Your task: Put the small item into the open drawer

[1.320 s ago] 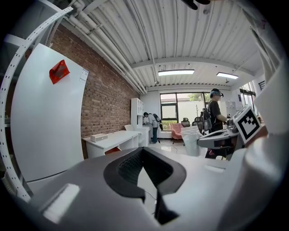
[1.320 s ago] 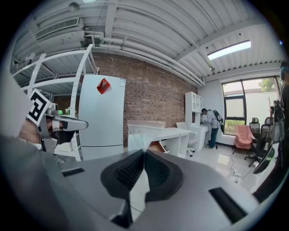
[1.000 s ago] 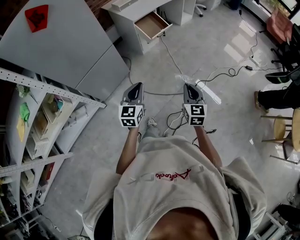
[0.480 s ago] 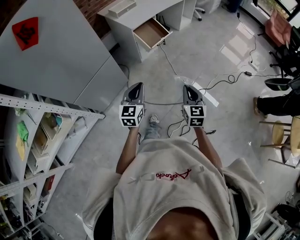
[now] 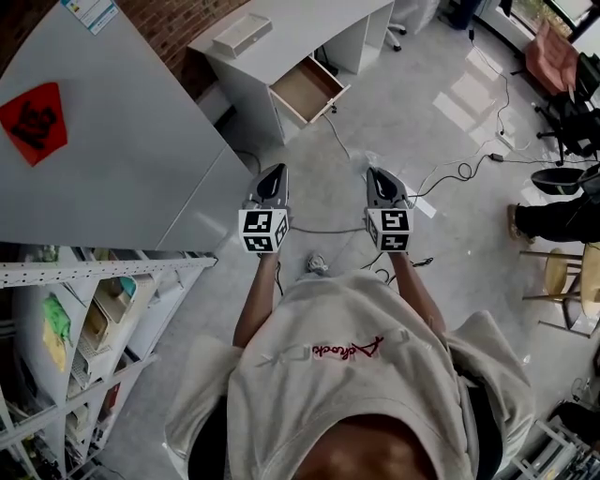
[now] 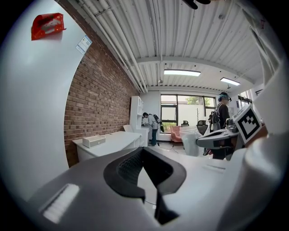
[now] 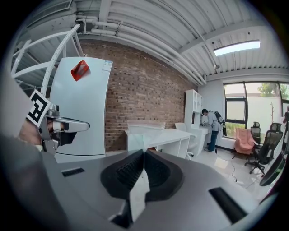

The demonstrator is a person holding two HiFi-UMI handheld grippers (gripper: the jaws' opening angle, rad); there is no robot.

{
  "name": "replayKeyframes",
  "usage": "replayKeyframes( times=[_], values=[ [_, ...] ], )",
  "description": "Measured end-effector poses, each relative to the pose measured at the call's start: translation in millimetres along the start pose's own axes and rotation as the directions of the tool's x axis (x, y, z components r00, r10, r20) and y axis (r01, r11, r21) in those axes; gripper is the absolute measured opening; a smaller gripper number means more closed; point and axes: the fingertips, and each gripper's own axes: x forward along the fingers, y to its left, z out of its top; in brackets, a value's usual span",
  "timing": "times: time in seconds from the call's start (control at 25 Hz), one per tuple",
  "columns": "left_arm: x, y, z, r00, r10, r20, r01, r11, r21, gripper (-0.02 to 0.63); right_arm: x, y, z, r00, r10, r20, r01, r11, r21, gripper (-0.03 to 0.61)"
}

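Far left at 8 o'clock: shelf rack crowded with bins. Above it at 10 o'clock, a tall white cabinet bearing a red sticker. At 12 o'clock, well apart from both tools: white desk with a white box on top and its open drawer pulled out, tan inside. Just left of centre, left gripper, fingers pressed together with nothing between them. Beside it at the same height, right gripper, fingers pinching the small item, a thin translucent scrap sticking out past the tips toward 12 o'clock. On the floor at 2 o'clock, cables. At 3 o'clock, a seated person's legs.
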Motion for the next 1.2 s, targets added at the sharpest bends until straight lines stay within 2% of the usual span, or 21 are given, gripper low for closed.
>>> replayKeyframes(
  times=[0.32,0.68,1.2],
  values=[
    [40,54,2,1.000,-0.020,-0.006,0.020,1.000,-0.007,0.009,61,7,13,1.000,-0.022,0.000,0.022,1.000,0.007,0.012],
    [63,56,-1,0.998,-0.064,-0.016,0.064,0.998,-0.013,0.009,74,-6,6,0.998,-0.063,-0.030,0.063,0.998,0.017,0.012],
    [96,65,-13,0.997,-0.061,-0.046,0.060,0.998,-0.018,0.009,116,-17,3,0.999,-0.030,-0.036,0.031,0.999,0.029,0.012]
  ],
)
